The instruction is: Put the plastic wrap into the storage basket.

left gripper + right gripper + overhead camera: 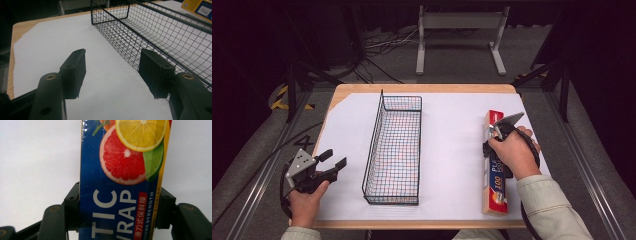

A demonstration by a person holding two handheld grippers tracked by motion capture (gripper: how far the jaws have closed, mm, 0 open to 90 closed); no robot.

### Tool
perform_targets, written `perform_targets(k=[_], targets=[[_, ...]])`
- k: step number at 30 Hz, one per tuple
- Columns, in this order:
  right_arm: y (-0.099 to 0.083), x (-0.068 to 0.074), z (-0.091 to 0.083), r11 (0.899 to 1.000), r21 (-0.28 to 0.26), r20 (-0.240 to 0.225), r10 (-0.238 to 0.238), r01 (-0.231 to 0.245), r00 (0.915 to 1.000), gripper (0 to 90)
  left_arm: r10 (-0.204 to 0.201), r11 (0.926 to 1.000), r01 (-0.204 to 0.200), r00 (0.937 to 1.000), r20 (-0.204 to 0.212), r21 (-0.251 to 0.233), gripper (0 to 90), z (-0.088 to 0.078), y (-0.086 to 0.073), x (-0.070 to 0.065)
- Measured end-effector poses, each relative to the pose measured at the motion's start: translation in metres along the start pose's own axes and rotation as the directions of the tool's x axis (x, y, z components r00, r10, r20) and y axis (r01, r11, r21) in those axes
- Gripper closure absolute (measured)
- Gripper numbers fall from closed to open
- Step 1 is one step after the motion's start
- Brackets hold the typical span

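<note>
Gripping the plastic wrap box (pixel 122 195) across its narrow width, the right gripper (pixel 499 131) is sitting with a jaw against each long side of the carton, as the right gripper view shows — the pads are touching the cardboard, so this is reading as a grasp being made, not an open hover. Going from largest down: the table (pixel 422 88) is carrying a white sheet (pixel 452 150) that is covering most of its top; on the sheet, left of centre, a long black wire basket (pixel 394 150) is standing empty with its length running away from the person; the box is lying flat along the right edge of the sheet, well apart from the basket, its long axis parallel to it. The left gripper (pixel 334 161) is resting low near the table's left front corner, its jaws standing wide apart with nothing between them, pointing toward the basket's near wall.

As a judgement, the step in hand is securing the box for pickup, with the basket looking like its likely destination. Next, the move is calling for a firm squeeze — the grip looks to sit toward the far part of the long carton, so it may tip — then a lift clear of the sheet, a carry leftward over the basket rim, and keeping the carton aligned with the basket's length so it is fitting inside
</note>
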State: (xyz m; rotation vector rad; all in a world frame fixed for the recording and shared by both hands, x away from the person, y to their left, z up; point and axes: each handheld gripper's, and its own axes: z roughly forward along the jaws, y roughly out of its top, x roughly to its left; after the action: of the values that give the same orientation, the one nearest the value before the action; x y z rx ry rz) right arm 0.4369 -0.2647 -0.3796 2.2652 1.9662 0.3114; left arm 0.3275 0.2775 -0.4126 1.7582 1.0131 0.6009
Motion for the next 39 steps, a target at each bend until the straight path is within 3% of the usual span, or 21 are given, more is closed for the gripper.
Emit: perform_targets(k=[12,24,26,39], targets=[[0.014,0.028,-0.024,0.999,-0.025,-0.014,-0.02,0.02,0.9997,40.8,-0.008,1.0,0.008,1.0,-0.002,-0.004,39.1,-0.004,-0.003,0.001],[0.022,0.068,-0.05,0.997,-0.057,-0.059,-0.058,0.055,0.9965,40.9,-0.016,0.9997,0.016,0.9999,0.005,-0.017,38.9,-0.005,-0.004,0.003],[0.024,0.08,-0.056,0.996,-0.061,-0.062,-0.073,0.069,0.9954,40.9,-0.02,0.9996,0.02,0.9998,0.009,-0.02,38.8,-0.005,-0.003,0.004],[0.038,0.121,-0.075,0.995,-0.065,-0.092,-0.076,0.07,0.9929,40.9,-0.033,0.9987,0.034,0.9991,0.026,-0.038,38.8,0.002,0.0,0.007]])
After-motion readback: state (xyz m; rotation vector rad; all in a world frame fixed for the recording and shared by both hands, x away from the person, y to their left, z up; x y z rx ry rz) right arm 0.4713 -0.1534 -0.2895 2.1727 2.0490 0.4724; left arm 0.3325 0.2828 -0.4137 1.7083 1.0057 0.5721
